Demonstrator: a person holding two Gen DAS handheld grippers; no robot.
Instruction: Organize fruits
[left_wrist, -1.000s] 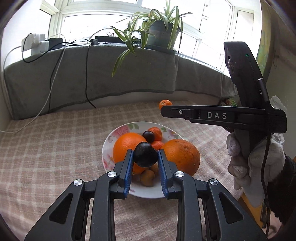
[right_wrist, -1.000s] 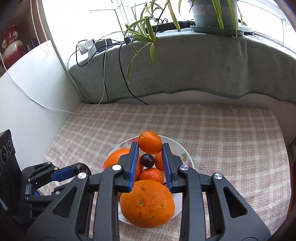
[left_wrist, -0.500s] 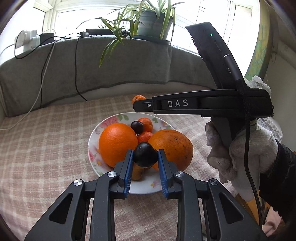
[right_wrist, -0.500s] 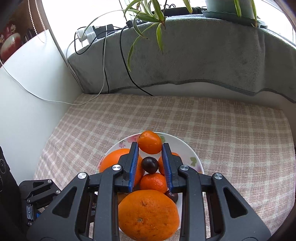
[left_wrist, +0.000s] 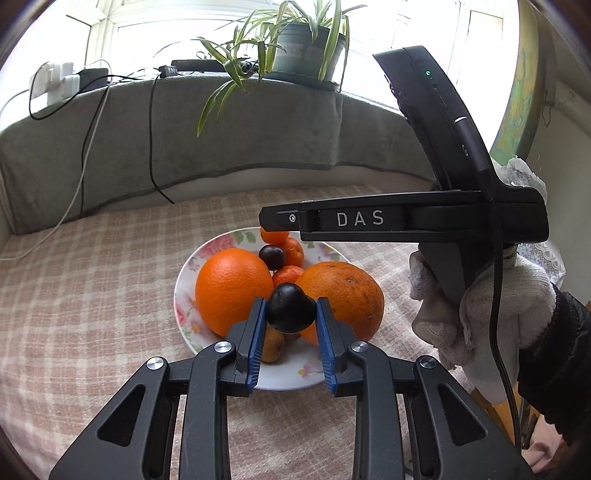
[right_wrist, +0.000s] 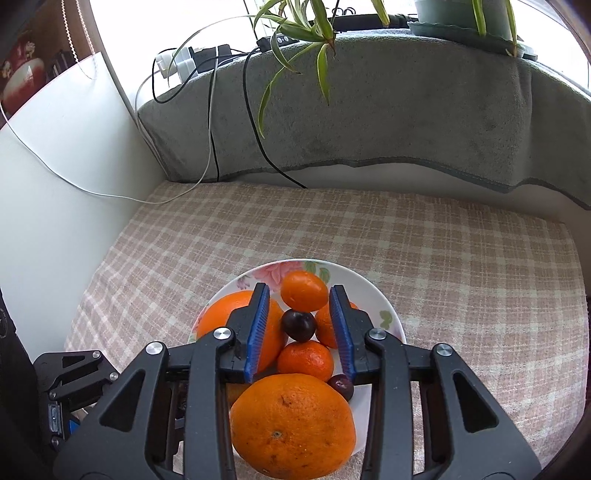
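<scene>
While plated: 2 lg oranges (left_wrist: 233, 286), 3 tangerines (right_wrist: 304, 290).

A glossy glazed plate (right_wrist: 388, 317) is seen on a woven checked cloth (right_wrist: 443, 258). Pitted, shiny peel is shown by the large orange (right_wrist: 291, 424); the plum (left_wrist: 291, 312) looks smooth and dull. Matt black plastic and ribbed blue pads (left_wrist: 256, 343) are seen on the jaws.

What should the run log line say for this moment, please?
left gripper: shut on dark plum | right gripper: opening, tangerine released | over plate
</scene>
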